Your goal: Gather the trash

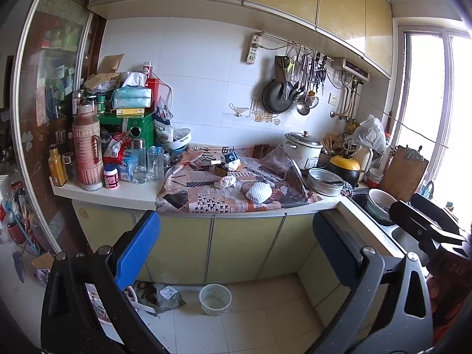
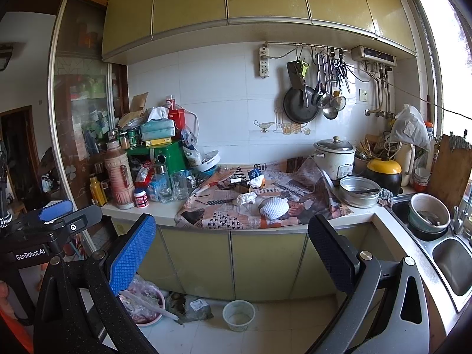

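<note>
Trash lies on the newspaper-covered counter (image 1: 206,203): a white foam fruit net (image 1: 259,192), a crumpled white paper (image 1: 228,181) and another crumpled wad (image 1: 233,163) behind it. They also show in the right wrist view: the foam net (image 2: 274,208), the crumpled paper (image 2: 246,198), the wad (image 2: 256,181). A small white bin (image 1: 215,298) stands on the floor below; it shows in the right wrist view too (image 2: 238,315). My left gripper (image 1: 236,253) is open and empty, back from the counter. My right gripper (image 2: 233,253) is open and empty, also in front of the cabinets.
Bottles, glasses and boxes crowd the counter's left end (image 1: 97,153). A rice cooker (image 2: 334,159), a metal pan (image 2: 358,191) and a sink with bowls (image 2: 427,215) are at the right. A pink basin (image 2: 144,306) and a bag lie on the floor.
</note>
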`<act>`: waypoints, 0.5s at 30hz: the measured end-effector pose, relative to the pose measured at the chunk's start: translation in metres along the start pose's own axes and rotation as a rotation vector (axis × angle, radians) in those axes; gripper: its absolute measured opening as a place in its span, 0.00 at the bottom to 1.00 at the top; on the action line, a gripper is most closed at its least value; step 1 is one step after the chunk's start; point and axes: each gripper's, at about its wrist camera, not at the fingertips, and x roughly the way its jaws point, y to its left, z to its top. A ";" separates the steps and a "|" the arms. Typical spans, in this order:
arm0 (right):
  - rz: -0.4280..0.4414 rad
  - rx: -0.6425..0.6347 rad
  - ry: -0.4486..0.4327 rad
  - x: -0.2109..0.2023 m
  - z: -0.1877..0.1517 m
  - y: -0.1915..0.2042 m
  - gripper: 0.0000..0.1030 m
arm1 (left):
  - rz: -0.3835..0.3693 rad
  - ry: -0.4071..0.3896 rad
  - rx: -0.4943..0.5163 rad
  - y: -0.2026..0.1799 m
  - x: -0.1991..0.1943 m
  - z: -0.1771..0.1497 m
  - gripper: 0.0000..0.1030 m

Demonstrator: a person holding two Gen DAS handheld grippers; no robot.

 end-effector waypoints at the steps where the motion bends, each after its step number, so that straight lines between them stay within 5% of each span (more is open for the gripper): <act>1: 0.001 0.001 0.001 0.000 0.000 0.001 1.00 | 0.000 -0.001 -0.001 0.000 0.000 -0.001 1.00; 15: 0.005 0.009 0.003 0.001 -0.001 0.003 1.00 | 0.007 -0.008 0.009 -0.007 -0.004 0.005 1.00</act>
